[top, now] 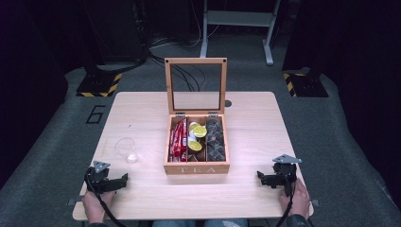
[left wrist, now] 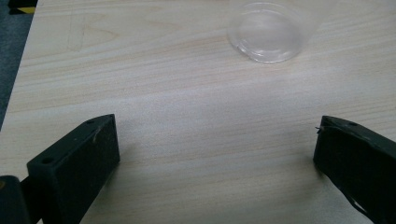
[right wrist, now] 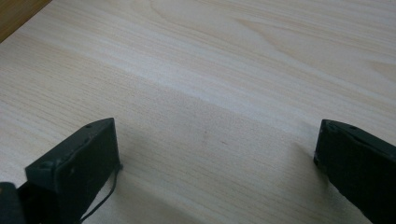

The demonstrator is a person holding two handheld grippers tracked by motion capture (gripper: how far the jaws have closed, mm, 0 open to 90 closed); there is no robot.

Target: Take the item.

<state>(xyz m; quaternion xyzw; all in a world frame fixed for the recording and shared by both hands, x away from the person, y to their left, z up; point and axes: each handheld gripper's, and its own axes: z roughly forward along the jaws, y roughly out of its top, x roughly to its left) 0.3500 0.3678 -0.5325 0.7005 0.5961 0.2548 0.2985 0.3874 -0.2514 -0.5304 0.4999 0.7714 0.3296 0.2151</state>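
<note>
Right now my left gripper (top: 124, 180) sits near the table's (top: 255, 127) front left edge, jaws wide apart with nothing between them. My right gripper (top: 261, 178) sits near the front right edge, jaws wide apart too. Lots of bare wood lies around both. I count one tea box (top: 196, 168), lid up, in the middle, and one clear cup (top: 126, 150) just ahead of my left gripper.

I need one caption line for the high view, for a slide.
Open wooden tea box on a table, clear cup at its left, with left tongs and right tongs open and empty.
</note>
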